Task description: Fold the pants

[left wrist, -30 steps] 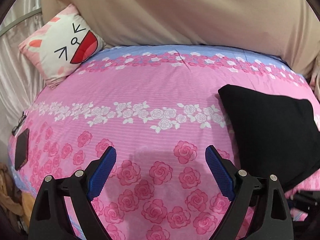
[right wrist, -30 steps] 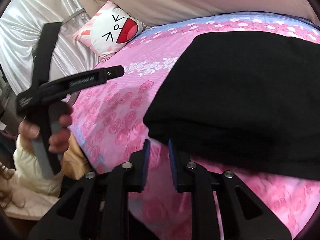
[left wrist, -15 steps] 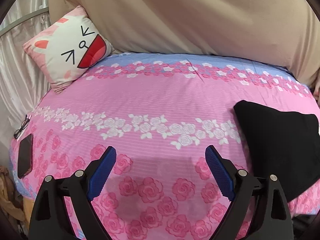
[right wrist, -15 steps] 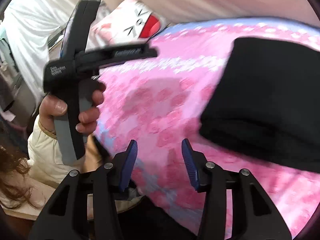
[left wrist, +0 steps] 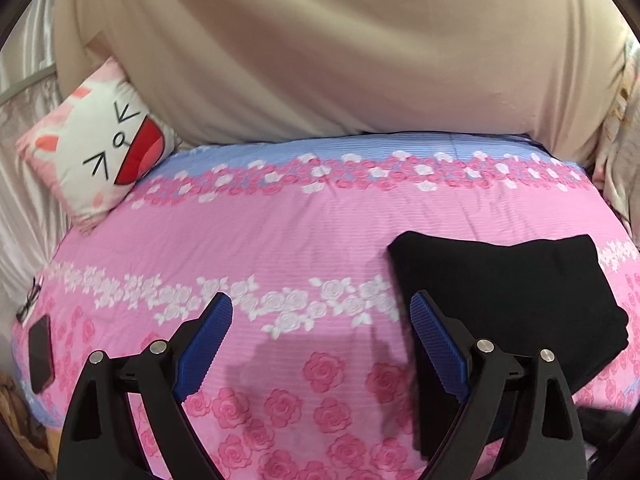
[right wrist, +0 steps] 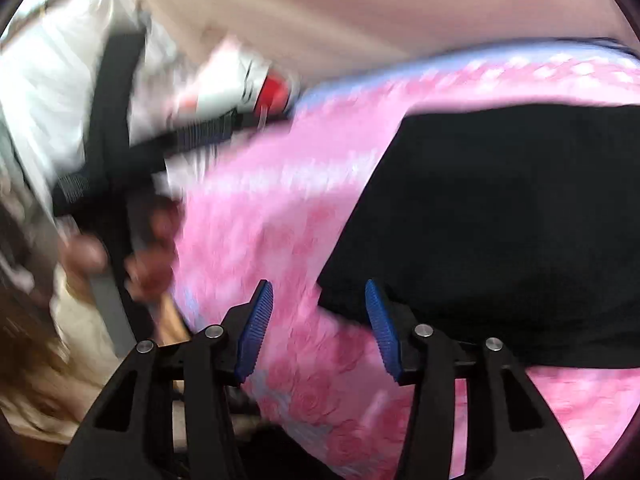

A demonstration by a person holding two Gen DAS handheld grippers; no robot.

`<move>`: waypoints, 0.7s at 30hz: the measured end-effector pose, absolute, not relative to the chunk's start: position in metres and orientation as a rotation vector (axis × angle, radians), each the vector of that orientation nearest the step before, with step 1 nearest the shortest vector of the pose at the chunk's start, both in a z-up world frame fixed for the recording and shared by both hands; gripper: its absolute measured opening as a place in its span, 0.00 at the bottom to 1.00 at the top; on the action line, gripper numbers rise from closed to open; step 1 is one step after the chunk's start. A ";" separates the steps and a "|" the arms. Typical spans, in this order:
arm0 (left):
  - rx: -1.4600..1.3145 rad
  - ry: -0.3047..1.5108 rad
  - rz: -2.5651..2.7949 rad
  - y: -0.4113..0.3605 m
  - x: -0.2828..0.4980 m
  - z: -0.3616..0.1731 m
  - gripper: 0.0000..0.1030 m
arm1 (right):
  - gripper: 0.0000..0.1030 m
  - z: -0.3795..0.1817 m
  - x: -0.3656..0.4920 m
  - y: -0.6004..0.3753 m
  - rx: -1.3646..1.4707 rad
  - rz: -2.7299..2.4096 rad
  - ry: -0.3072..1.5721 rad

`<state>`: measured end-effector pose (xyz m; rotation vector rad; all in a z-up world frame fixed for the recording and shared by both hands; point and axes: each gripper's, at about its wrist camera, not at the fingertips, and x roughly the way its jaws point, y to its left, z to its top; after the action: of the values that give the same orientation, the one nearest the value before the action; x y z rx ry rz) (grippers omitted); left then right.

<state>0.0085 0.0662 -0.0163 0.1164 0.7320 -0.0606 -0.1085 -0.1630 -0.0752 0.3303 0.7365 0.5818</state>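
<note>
The black pants (left wrist: 504, 292) lie folded into a compact rectangle on the pink floral bedspread (left wrist: 280, 232), at the right of the left wrist view. My left gripper (left wrist: 320, 320) is open and empty, above the bedspread just left of the pants. In the blurred right wrist view the pants (right wrist: 500, 220) fill the right side. My right gripper (right wrist: 318, 312) is open and empty, near the pants' near left corner, not holding them. The hand-held left gripper (right wrist: 120, 160) shows at the left of that view.
A cat-face cushion (left wrist: 100, 148) leans at the bed's far left. A dark phone (left wrist: 40, 354) and glasses (left wrist: 30, 300) lie at the bed's left edge. A beige cover (left wrist: 320, 48) rises behind the bed. Pale curtain fabric hangs at the left.
My right gripper opened from nearly shut and let go of the pants' edge, pulling back a little. My left gripper rose and tilted, staying open. The pants stayed folded on the bed.
</note>
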 end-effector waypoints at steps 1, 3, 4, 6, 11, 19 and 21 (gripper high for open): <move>0.123 0.738 -0.071 0.060 0.009 -0.018 0.87 | 0.47 -0.072 -0.107 -0.175 0.337 0.537 0.717; 0.139 0.774 -0.101 0.041 0.010 -0.029 0.87 | 0.49 -0.068 -0.103 -0.216 0.387 0.397 0.678; 0.151 0.791 -0.117 0.032 0.010 -0.035 0.87 | 0.50 -0.069 -0.100 -0.232 0.410 0.341 0.676; 0.206 0.832 -0.129 0.012 0.008 -0.054 0.88 | 0.47 -0.087 -0.096 -0.263 0.425 0.239 0.726; 0.320 0.803 -0.060 -0.009 -0.005 -0.083 0.91 | 0.40 -0.095 -0.106 -0.271 0.456 0.280 0.713; 0.331 0.700 -0.038 -0.033 -0.001 -0.037 0.94 | 0.60 -0.037 -0.063 -0.280 0.396 0.343 0.619; 0.330 0.767 -0.039 -0.043 0.013 -0.051 0.94 | 0.60 -0.044 -0.039 -0.286 0.375 0.333 0.663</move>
<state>0.0128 -0.0431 -0.0508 0.3298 0.7668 -0.0394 -0.0389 -0.2858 -0.0437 0.3745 0.6628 0.3328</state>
